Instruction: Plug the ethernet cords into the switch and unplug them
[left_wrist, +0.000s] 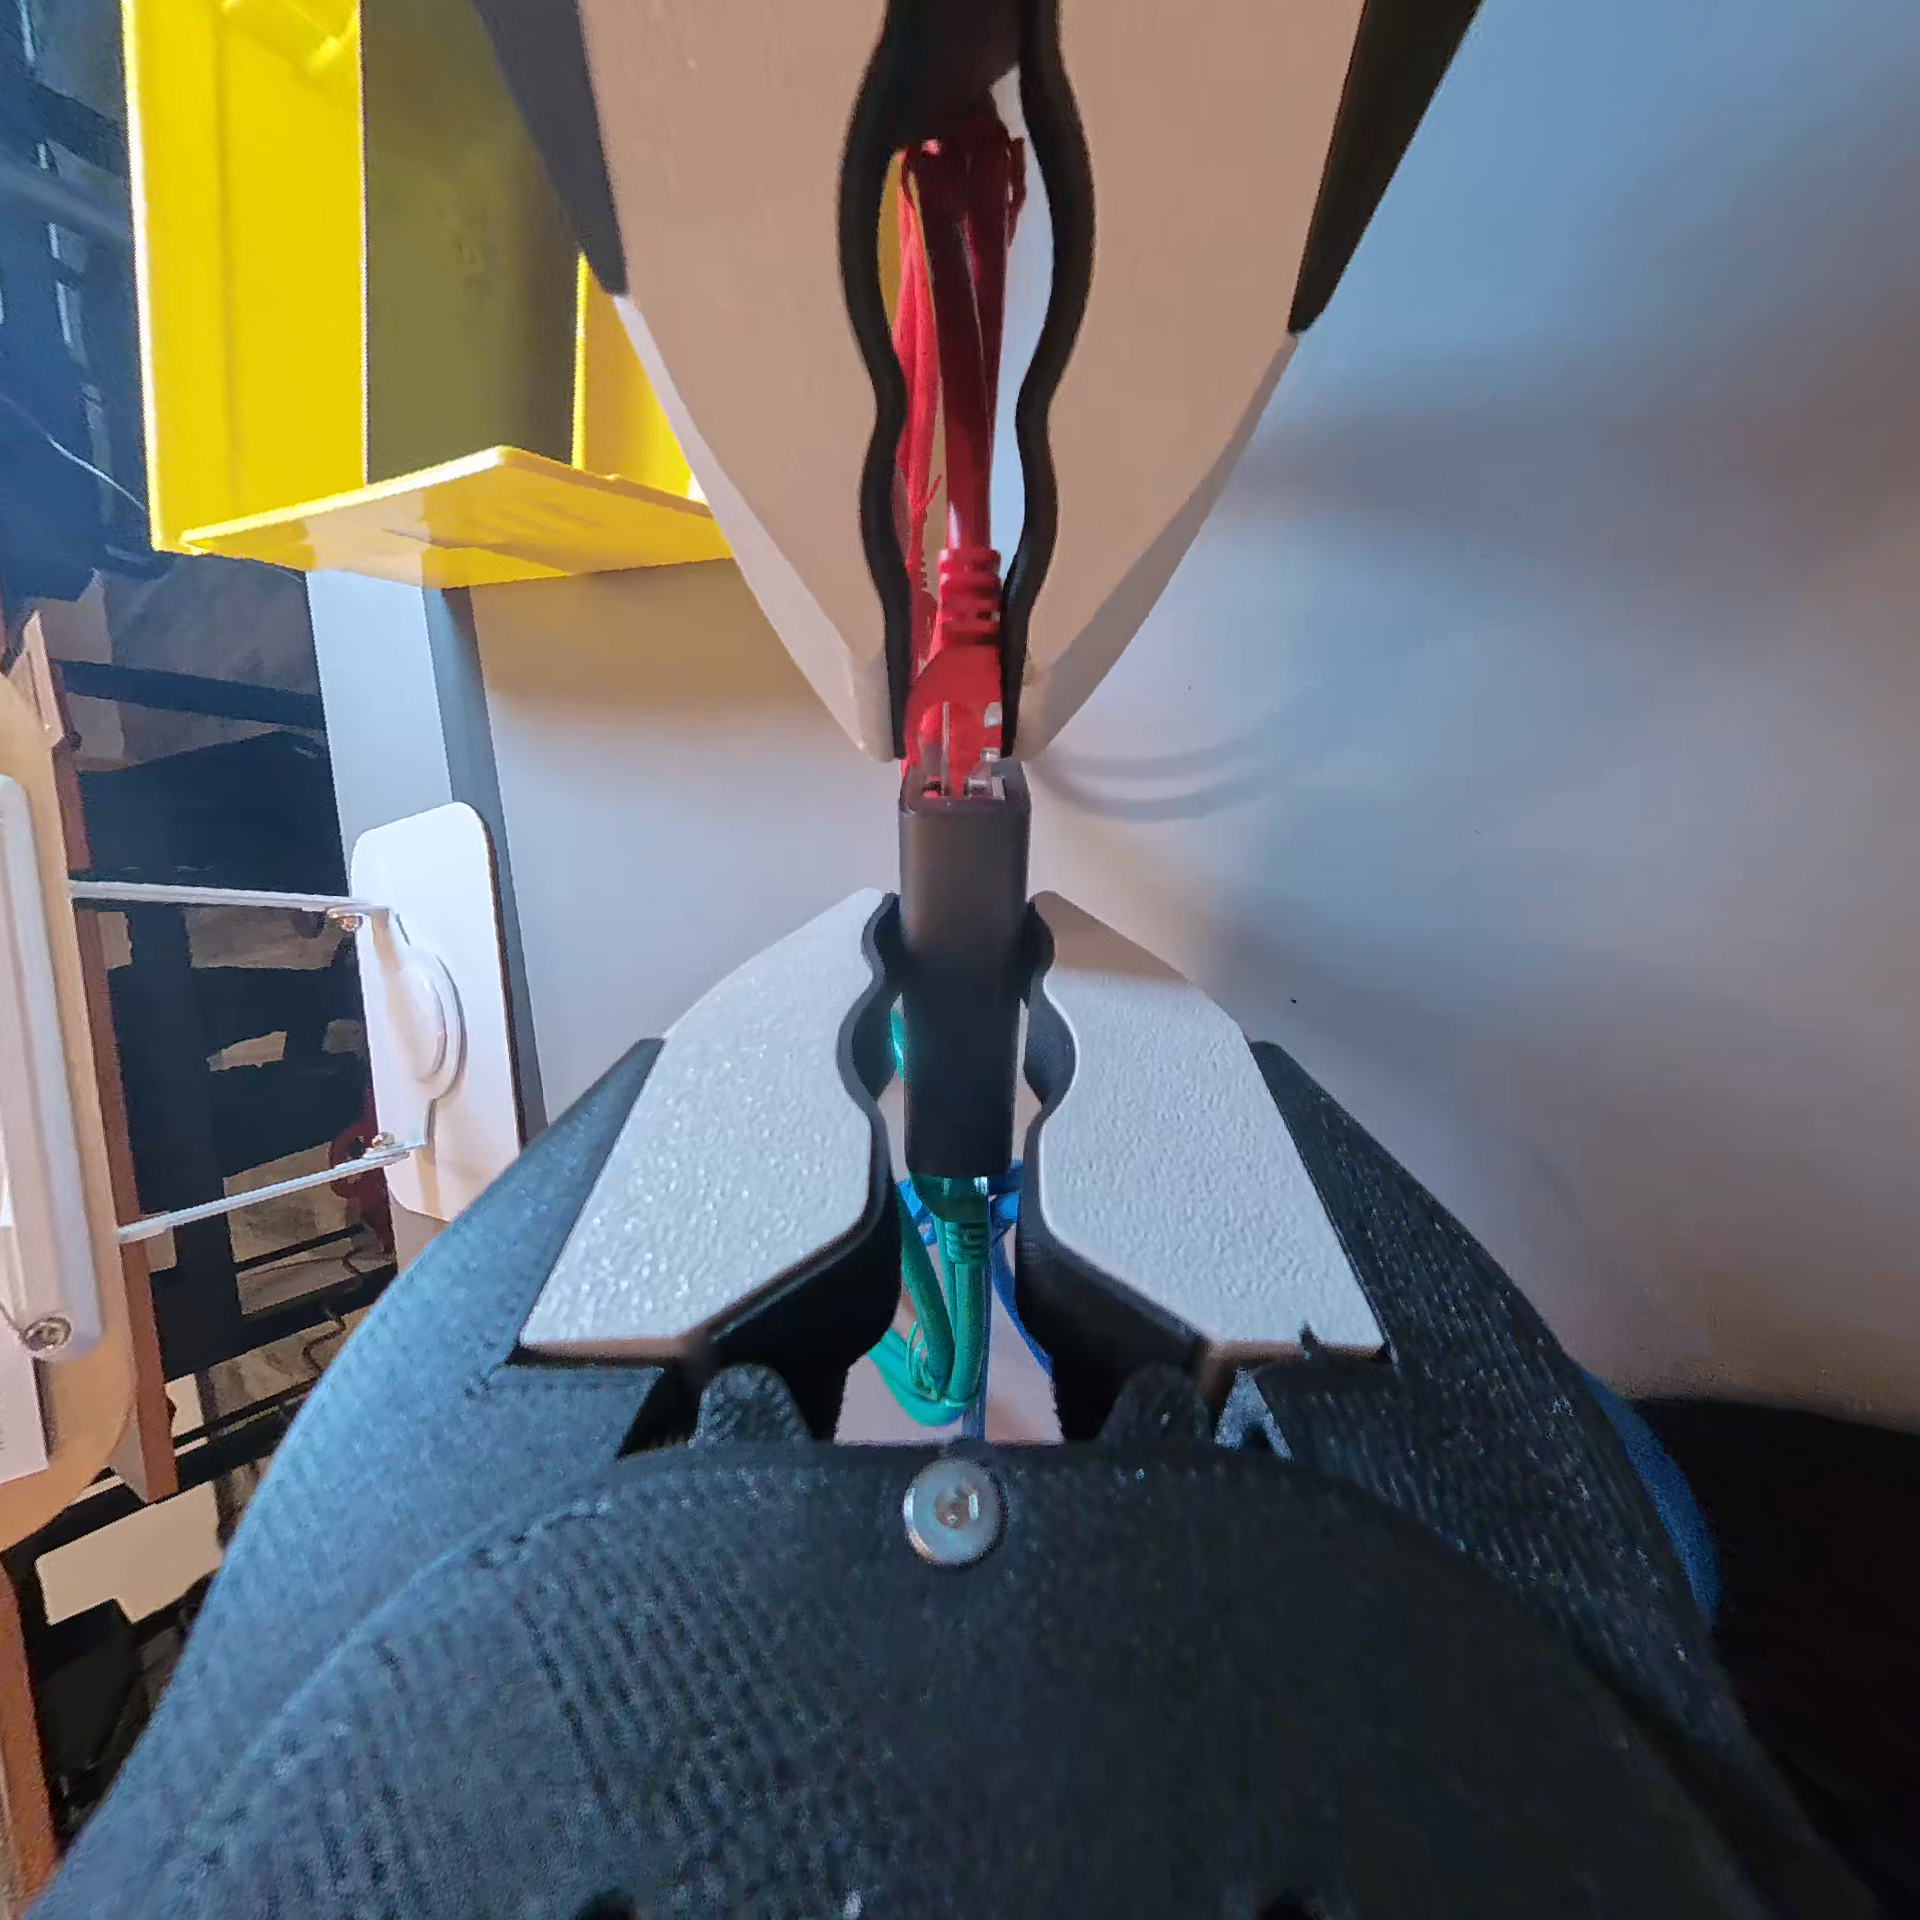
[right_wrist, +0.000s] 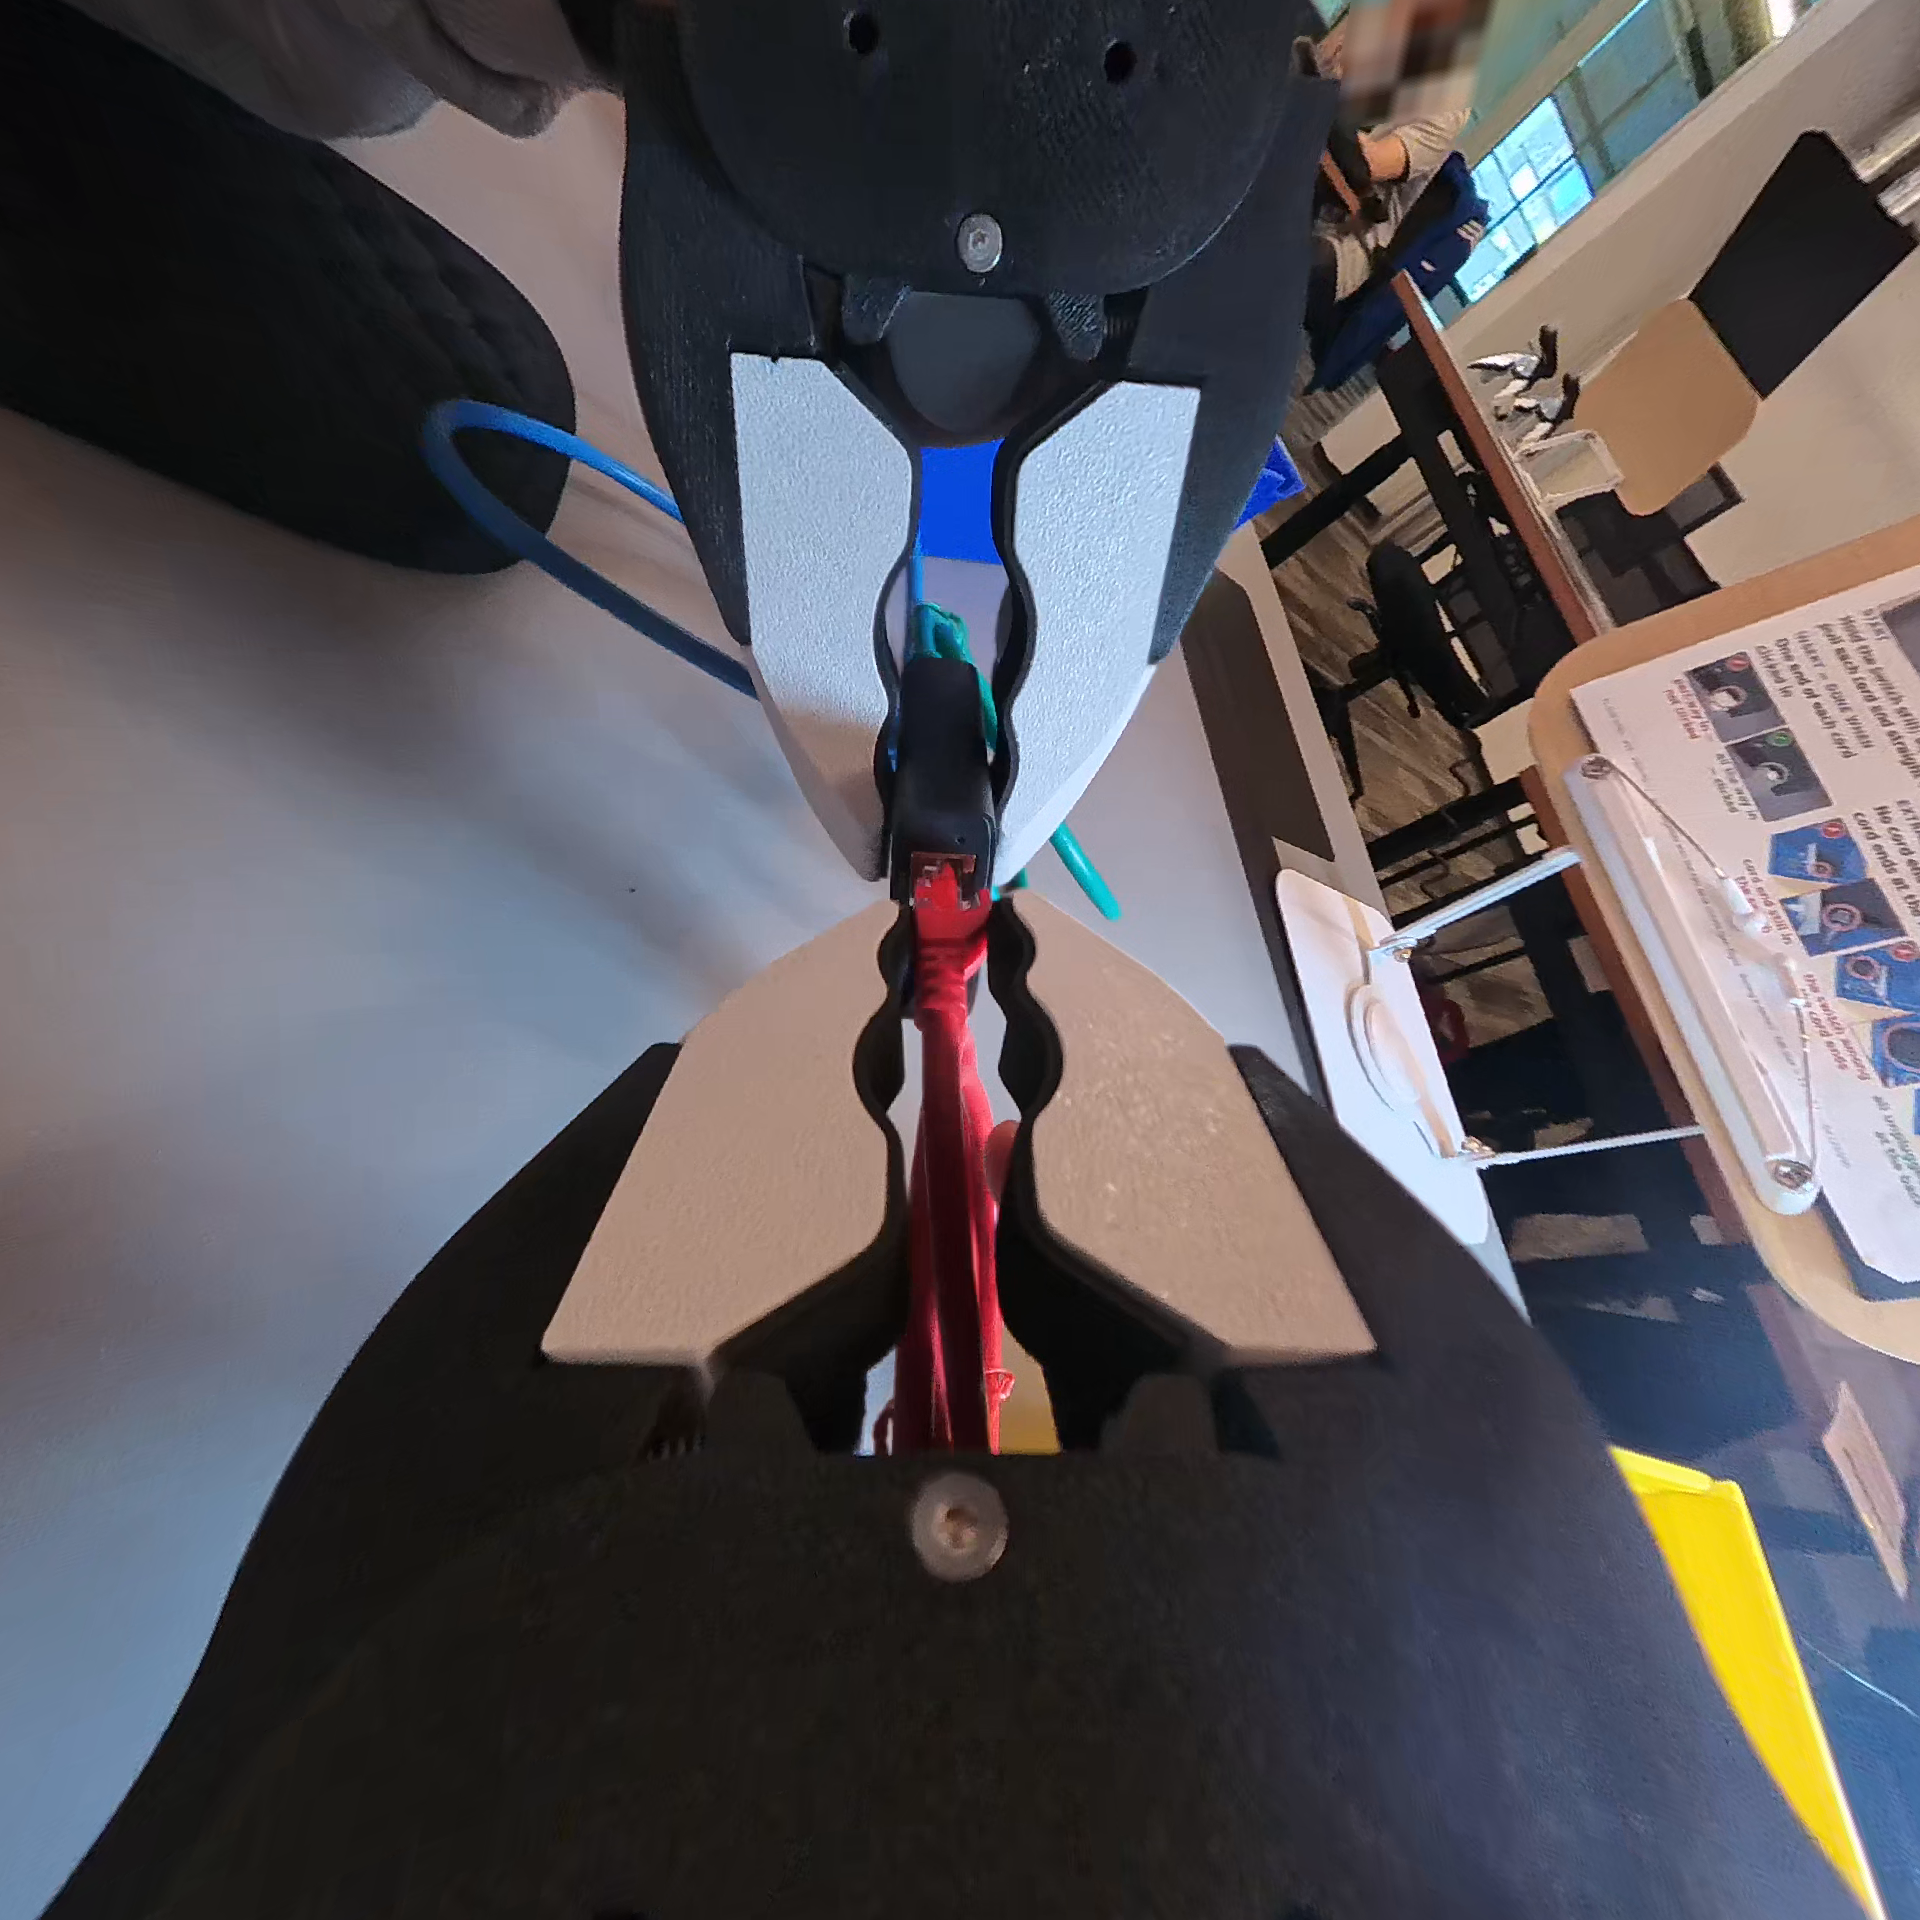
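The left gripper (left_wrist: 958, 951) is closed on the switch (left_wrist: 961, 977), a small black block held upright between its fingertips, clear of the white counter (left_wrist: 1507, 727). The right gripper (left_wrist: 951, 717) faces it tip to tip and is clamped on the red cord (left_wrist: 964, 634) at the boot just behind the plug. The red plug sits in the port at the far end of the switch as seen from the left wrist, its clear tip partly visible at the port mouth; whether it is fully seated cannot be told. At the near end of the switch a green cord (left_wrist: 956, 1231) is plugged in and runs back between the left fingers, with a blue cord (left_wrist: 1003, 1278) alongside it; the blue cord's connection is hidden. In the right wrist view the same arrangement appears reversed: right gripper (right_wrist: 940, 925) closed on the red cord (right_wrist: 951, 1039), left gripper (right_wrist: 940, 831) beyond the switch (right_wrist: 940, 769), the green cord (right_wrist: 1086, 883) trailing past it, and the blue cord (right_wrist: 582, 582) looping over the counter (right_wrist: 364, 831) behind the switch. A yellow bin (left_wrist: 343, 312) stands left of the switch in the left wrist view. A document stand (right_wrist: 1714, 935) with a printed sheet stands right of the switch in the right wrist view.
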